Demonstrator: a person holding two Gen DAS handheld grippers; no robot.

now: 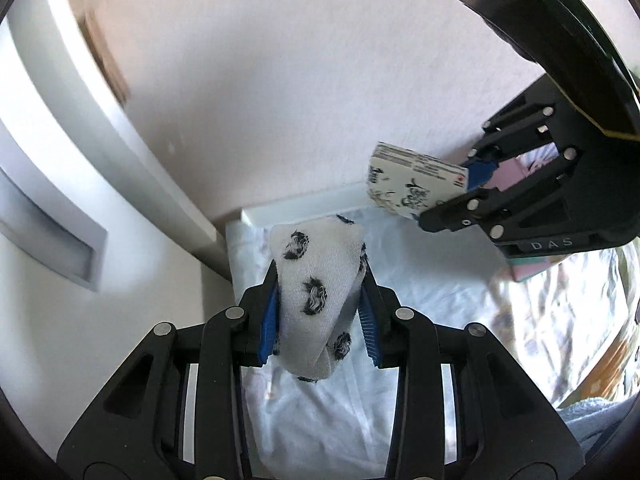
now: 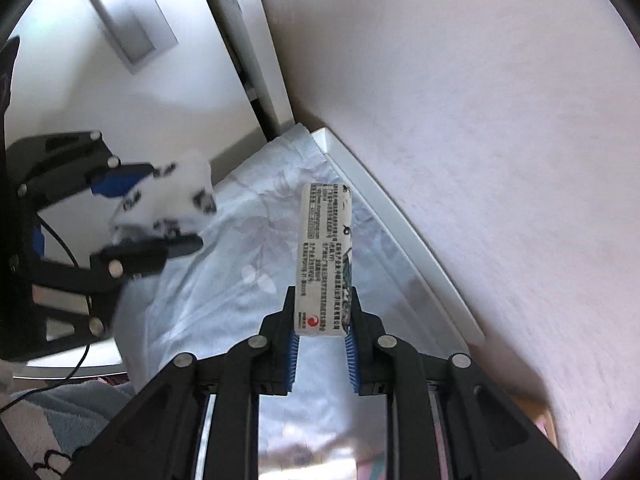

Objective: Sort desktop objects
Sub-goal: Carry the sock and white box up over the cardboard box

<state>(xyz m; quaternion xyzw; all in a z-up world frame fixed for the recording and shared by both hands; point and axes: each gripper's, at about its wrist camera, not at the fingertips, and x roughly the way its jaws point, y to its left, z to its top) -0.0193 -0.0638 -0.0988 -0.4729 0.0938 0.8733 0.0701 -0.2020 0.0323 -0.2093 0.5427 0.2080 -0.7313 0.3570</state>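
My left gripper (image 1: 318,280) is shut on a folded white cloth with black fuzzy spots (image 1: 316,280), held up above a pale floral cloth surface (image 1: 420,320). The same cloth (image 2: 176,196) shows blurred at the left of the right wrist view, between the left gripper's fingers (image 2: 140,216). My right gripper (image 2: 322,312) is shut on a slim white box with printed text and a red logo (image 2: 324,256); its blue pads press both sides. In the left wrist view that box (image 1: 412,182) hangs from the right gripper (image 1: 452,196) at the upper right.
A white ledge (image 2: 396,224) runs along a pale textured wall (image 2: 480,120). A white cabinet with a recessed handle (image 1: 52,240) stands at the left. A pink and teal box (image 1: 532,270) lies under the right gripper. A black cable (image 2: 60,248) hangs at the left.
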